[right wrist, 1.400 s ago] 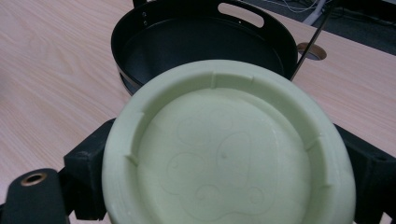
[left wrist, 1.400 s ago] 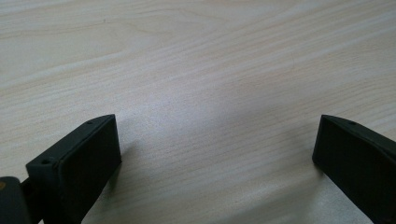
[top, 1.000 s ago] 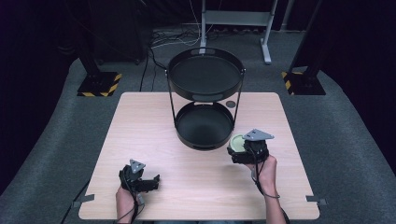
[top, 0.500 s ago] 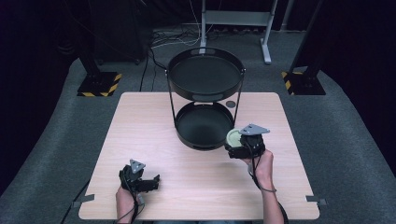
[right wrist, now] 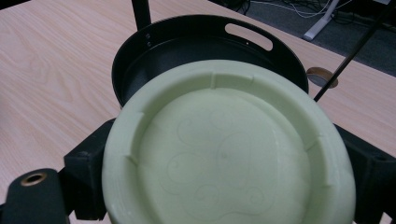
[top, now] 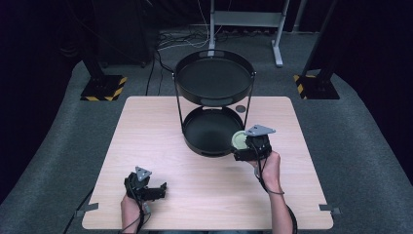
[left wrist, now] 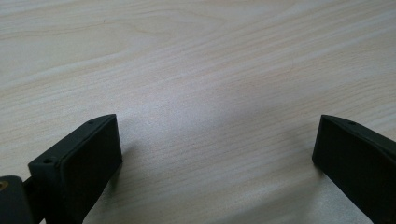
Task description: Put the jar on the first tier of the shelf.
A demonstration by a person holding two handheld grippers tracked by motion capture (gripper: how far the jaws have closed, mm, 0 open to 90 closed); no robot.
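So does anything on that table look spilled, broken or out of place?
Nothing stands out. The pale green round plastic dish sits intact between the right gripper jaws, over the black two-tier metal tray stand's lower rim, which stands upright.

Two-tier tray stand (top: 214, 105) at bench (top: 146, 146) rear centre, plate (top: 239, 140) over lower tray's right rim, left claw (top: 158, 189) near front left.

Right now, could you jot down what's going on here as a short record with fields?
Held item: pale green plate
Holder: right tool, shut on the plate's sides
Plate position: at the near right rim of the lower tray
Upper tray: nothing in it
Left tool: open, low over the table
Small brown disc: on the table behind the stand
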